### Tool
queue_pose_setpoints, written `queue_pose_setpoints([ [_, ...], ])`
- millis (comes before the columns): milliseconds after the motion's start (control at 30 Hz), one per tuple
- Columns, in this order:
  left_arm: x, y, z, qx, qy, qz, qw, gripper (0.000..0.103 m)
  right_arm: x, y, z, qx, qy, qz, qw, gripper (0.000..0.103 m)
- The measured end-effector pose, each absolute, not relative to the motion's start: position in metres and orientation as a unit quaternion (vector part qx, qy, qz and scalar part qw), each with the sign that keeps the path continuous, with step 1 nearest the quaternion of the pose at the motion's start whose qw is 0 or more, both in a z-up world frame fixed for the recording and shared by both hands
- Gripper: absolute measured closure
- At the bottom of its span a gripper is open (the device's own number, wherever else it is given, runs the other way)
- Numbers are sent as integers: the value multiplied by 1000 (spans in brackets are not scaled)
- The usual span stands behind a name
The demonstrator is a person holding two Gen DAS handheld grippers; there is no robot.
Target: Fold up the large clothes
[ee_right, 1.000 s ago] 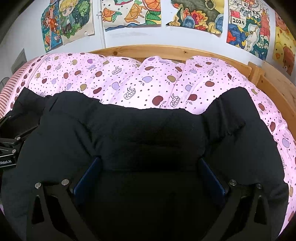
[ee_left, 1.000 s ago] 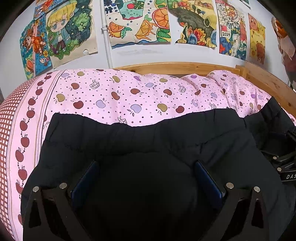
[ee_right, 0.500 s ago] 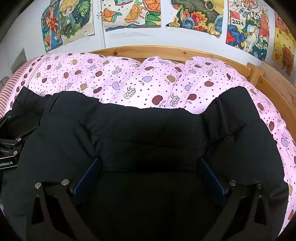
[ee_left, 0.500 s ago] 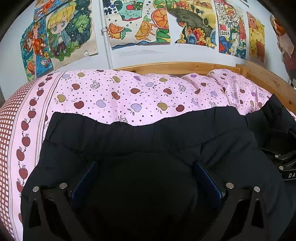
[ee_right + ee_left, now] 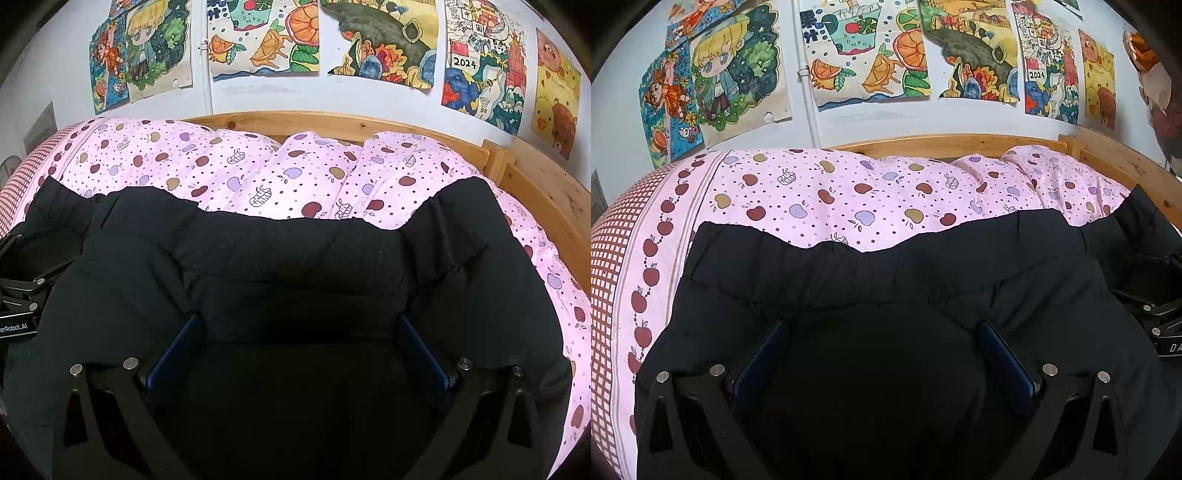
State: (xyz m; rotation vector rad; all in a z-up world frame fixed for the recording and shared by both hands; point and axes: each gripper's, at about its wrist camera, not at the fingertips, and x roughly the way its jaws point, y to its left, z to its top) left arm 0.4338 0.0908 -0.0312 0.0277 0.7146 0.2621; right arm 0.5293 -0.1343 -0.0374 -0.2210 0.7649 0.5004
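A large black padded garment (image 5: 886, 273) lies spread across the pink apple-print quilt (image 5: 849, 192), with its gathered hem towards the wall. My left gripper (image 5: 882, 325) stands open low over its left part, a mound of black fabric bulging between the blue pads (image 5: 764, 354). My right gripper (image 5: 301, 317) is open as well, over the right part of the garment (image 5: 295, 258), with fabric lying between its wide-set fingers. Each gripper's body shows at the edge of the other's view. How the fabric lies under the fingers is hidden.
A wooden bed frame (image 5: 332, 123) runs behind the quilt (image 5: 258, 166) and along its right side (image 5: 546, 199). Colourful drawings (image 5: 871, 51) hang on the white wall above. The quilt's checked border (image 5: 609, 266) marks the bed's left edge.
Almost nothing. The left wrist view has shifted slightly, so the garment's hem sits a little lower in it. Both grippers stay open over the garment.
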Motion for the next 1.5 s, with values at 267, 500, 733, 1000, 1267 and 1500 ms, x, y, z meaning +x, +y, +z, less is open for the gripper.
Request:
queue_pose_setpoints([
  [267, 424, 103, -16, -26, 351, 102, 930, 0, 528, -142, -38, -87, 370, 253, 890, 1],
  [500, 404, 124, 4, -48, 345, 118, 930, 0, 521, -149, -29, -90, 363, 229, 899, 1],
  [733, 374, 161, 23, -79, 323, 145, 932, 0, 515, -173, 0, -86, 329, 183, 922, 1],
  [1000, 347, 220, 17, -138, 351, 157, 913, 0, 524, -231, 14, -57, 344, 152, 925, 1],
  [1267, 342, 237, -6, -179, 388, 110, 897, 0, 545, -286, -12, 27, 403, 136, 905, 1],
  [1500, 348, 223, -19, -179, 419, 48, 889, 0, 554, -284, -39, 32, 445, 169, 879, 1],
])
